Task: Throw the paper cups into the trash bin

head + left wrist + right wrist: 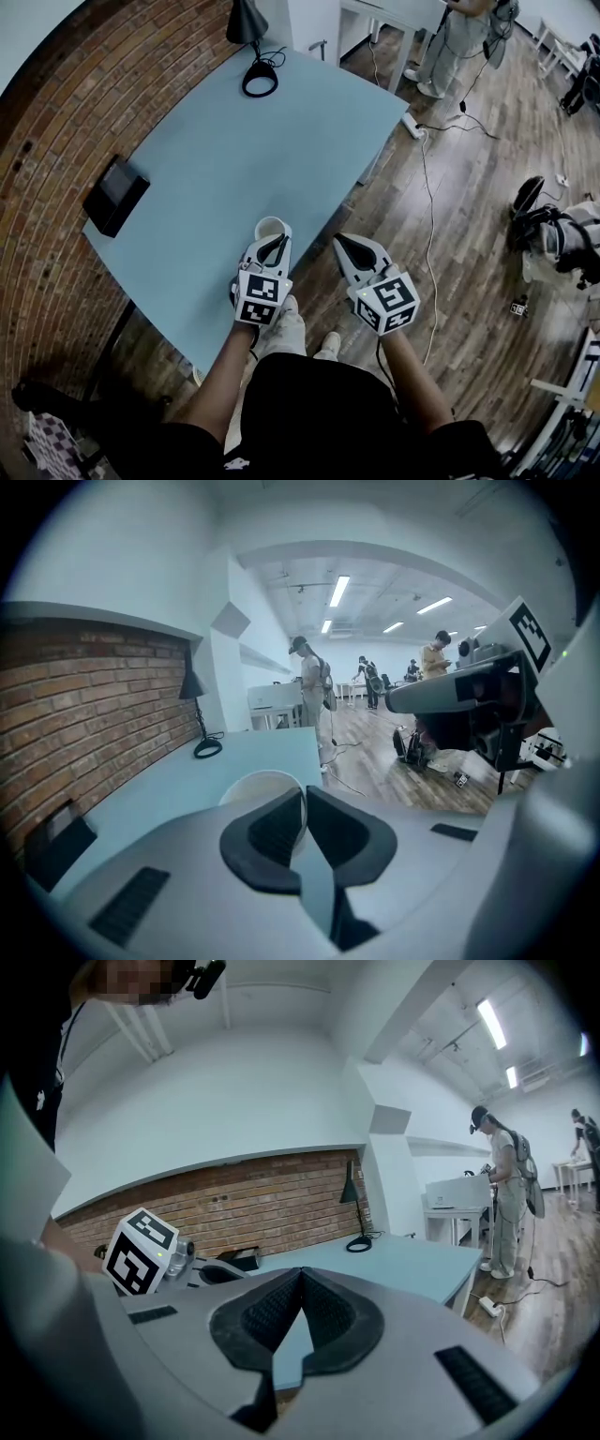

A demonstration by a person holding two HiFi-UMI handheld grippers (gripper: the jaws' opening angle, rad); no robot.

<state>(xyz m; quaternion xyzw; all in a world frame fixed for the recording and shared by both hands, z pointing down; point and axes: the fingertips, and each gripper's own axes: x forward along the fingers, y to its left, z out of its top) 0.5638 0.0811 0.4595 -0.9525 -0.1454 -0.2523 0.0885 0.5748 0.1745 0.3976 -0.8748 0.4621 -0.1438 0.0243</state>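
We hold the left tongs clenched on the rim of a paper cup, over the table and close to its near edge. Our right tongs, pressed together on nothing, hang just past that edge above open wood floor. Ahead of both, the blue top runs to a lamp. A brick wall bounds the left.

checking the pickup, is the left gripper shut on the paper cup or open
Shut on the paper cup: the left gripper has the cup's white wall pinched between its pads, one pad inside the rim.
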